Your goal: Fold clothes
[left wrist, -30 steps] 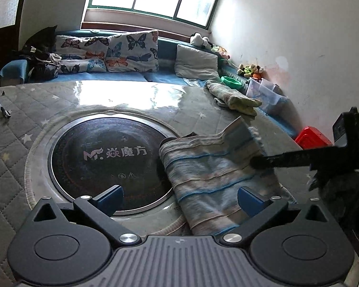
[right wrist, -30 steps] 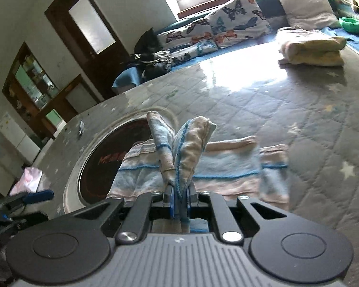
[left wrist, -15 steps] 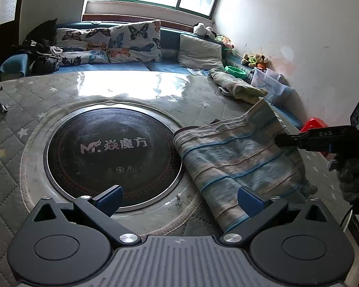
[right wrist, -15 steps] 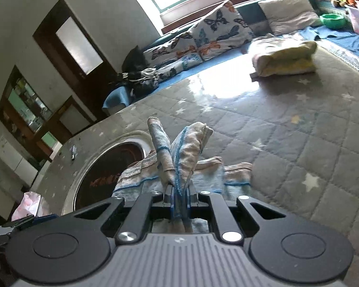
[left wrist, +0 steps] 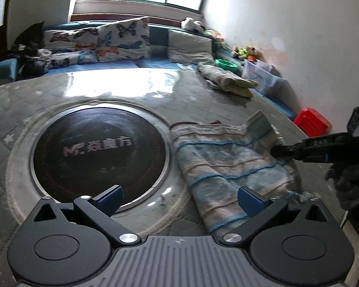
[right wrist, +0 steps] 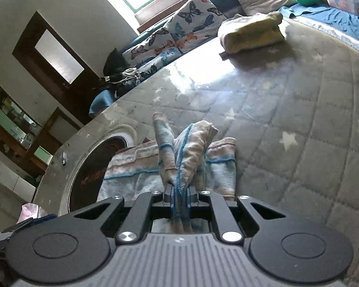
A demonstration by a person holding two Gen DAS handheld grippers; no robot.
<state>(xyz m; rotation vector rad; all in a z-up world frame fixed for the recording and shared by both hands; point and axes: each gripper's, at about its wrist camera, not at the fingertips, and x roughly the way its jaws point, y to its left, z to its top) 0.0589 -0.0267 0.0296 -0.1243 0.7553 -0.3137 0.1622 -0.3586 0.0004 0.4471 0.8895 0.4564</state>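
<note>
A blue-and-beige striped cloth (left wrist: 227,157) lies partly folded on the quilted table, right of the dark round plate (left wrist: 100,148). My left gripper (left wrist: 179,198) hangs open above the cloth's near-left part, with nothing between its blue pads. From the right, my right gripper (left wrist: 275,150) reaches in at the cloth's right edge, held by a gloved hand (left wrist: 351,179). In the right wrist view, a bunched edge of the cloth (right wrist: 186,148) stands up between the right gripper (right wrist: 180,191) pads. Its jaws are opening, and the cloth is still pinched between them.
A folded yellowish cloth pile (left wrist: 227,81) sits at the table's far right. Butterfly pillows (left wrist: 122,40) and a grey pillow line the bench under the window. A red stool (left wrist: 313,122) and a clear box (left wrist: 263,74) stand by the right wall. A small object (right wrist: 64,159) lies near the left rim.
The right gripper has carried the cloth's raised edge down and to the right, so the cloth lies flatter and more spread. Its pads stand slightly wider. The left gripper stays open.
</note>
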